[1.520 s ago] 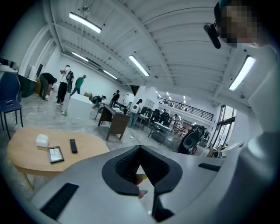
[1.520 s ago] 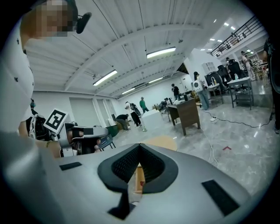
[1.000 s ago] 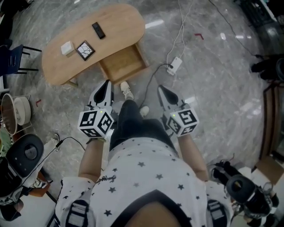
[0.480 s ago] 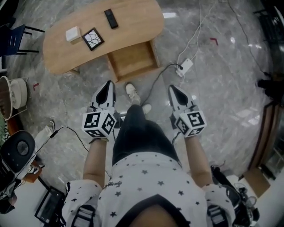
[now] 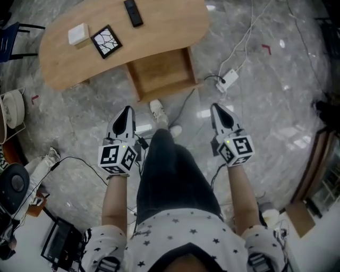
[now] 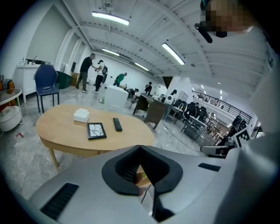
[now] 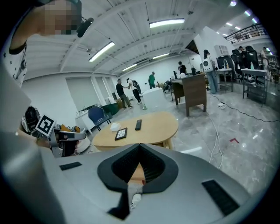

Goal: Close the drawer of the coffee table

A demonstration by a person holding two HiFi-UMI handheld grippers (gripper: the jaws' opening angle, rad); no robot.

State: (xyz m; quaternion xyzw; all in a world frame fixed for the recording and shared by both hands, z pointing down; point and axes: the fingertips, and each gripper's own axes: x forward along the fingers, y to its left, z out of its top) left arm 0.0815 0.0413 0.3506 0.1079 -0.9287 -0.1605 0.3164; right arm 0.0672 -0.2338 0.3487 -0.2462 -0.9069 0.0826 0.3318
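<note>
Drawer (image 5: 162,74) of the oval wooden coffee table (image 5: 175,26) was hanging wide open on the side facing the person. On the tabletop sat a black remote (image 5: 133,13), a dark-framed square with a crackle pattern (image 5: 106,41) and a small white box (image 5: 78,34). Left gripper (image 5: 126,111) and right gripper (image 5: 217,109) both had their jaws pressed together, one on each side of the person's leg, pointing toward the table but short of the drawer front. A white power strip (image 5: 228,79) lay on the marble floor just right of the drawer.
</note>
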